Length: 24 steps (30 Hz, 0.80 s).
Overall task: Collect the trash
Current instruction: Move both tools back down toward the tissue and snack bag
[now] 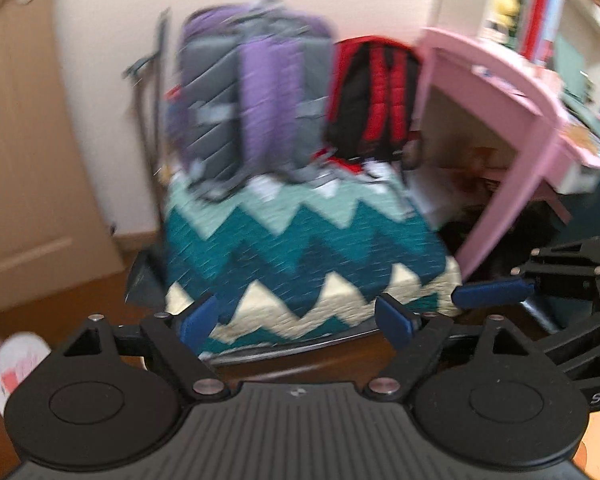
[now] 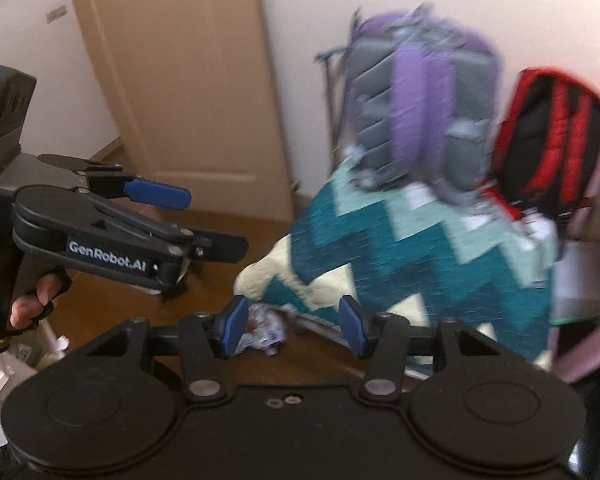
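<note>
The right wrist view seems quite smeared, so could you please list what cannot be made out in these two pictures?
- Crumpled wrapper, right wrist view: partly hidden behind the right claw; its print is unreadable.
- Purple and grey backpack and red and black backpack, both views: motion blur hides details.
- Pink desk, left wrist view: cut off by the right edge; items on it are smeared.
- White round object, left wrist view: cut by the edge, unidentifiable.

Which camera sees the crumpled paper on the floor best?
The right wrist view: the crumpled paper lies on the brown floor just past the open right claw, beside the zigzag blanket. The left wrist view doesn't show it.
</note>
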{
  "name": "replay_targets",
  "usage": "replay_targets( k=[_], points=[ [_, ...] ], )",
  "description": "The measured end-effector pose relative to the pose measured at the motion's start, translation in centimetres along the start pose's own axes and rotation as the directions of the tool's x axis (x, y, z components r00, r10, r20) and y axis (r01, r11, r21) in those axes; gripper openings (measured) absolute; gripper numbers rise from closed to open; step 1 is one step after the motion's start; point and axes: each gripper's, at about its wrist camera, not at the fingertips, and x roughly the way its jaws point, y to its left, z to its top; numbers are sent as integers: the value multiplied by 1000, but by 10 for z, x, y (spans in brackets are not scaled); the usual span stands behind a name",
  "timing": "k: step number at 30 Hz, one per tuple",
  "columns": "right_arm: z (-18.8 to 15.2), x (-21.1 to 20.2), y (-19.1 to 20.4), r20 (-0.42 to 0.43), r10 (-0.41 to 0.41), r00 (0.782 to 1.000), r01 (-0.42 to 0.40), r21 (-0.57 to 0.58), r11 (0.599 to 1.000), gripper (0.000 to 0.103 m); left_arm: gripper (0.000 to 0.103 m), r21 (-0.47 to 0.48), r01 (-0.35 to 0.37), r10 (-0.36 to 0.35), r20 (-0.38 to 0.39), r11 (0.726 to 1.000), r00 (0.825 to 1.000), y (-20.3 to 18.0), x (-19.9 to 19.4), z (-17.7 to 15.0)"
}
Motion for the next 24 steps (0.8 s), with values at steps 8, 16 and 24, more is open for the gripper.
replay_targets(
  k=[8,16,24],
  points=[
    [-1,150,36,-156,81,984,-90,-54,994,50,98,-219,-104,86,-91,970,992,122,84,-58],
    [-14,296,54,-290,128,948,-137,-9,991,50,98,-346,-206,141,-203,915,969,227,181,-132],
    [-21,433,77,-413,122,902,-144,-22,989,50,98,-421,-324,191,-328,847,925,310,268,-233]
  ],
)
